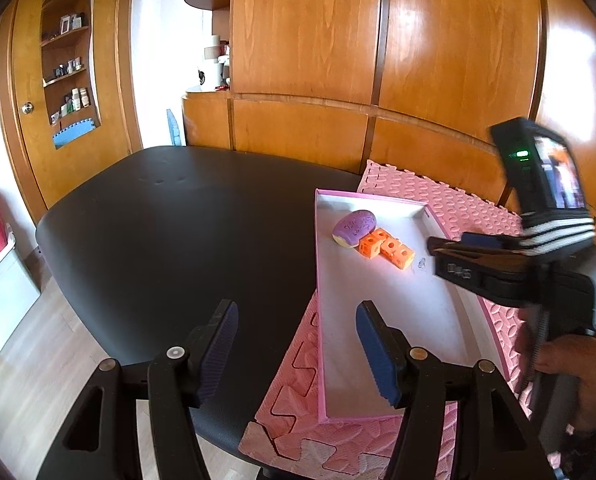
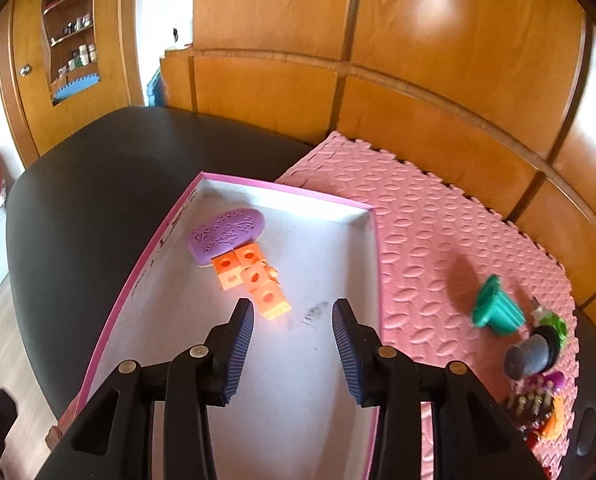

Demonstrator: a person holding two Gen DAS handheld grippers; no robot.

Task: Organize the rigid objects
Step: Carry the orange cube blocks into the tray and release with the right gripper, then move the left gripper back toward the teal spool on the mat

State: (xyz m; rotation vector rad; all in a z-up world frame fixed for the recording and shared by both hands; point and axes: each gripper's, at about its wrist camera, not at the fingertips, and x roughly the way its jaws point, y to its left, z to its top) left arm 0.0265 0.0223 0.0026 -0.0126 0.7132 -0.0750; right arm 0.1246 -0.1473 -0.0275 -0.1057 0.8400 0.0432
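Observation:
A shallow pink-rimmed white box (image 1: 398,320) (image 2: 298,380) lies on pink foam mats. Inside it sit a purple oval piece (image 1: 354,225) (image 2: 225,234) and an orange chain of holed cubes (image 1: 385,248) (image 2: 253,280). My left gripper (image 1: 295,350) is open and empty, over the box's left wall. My right gripper (image 2: 293,346) is open and empty, above the box floor just short of the orange cubes; it also shows in the left wrist view (image 1: 510,264). A green flanged piece (image 2: 496,312), a grey knob (image 2: 528,354) and small mixed parts (image 2: 538,408) lie on the mat at right.
The pink foam mat (image 2: 438,232) (image 1: 450,204) covers the right part of a black table (image 1: 177,232) (image 2: 89,208). Wooden cabinet panels (image 1: 318,60) stand close behind. A door with shelves (image 1: 67,68) is at far left.

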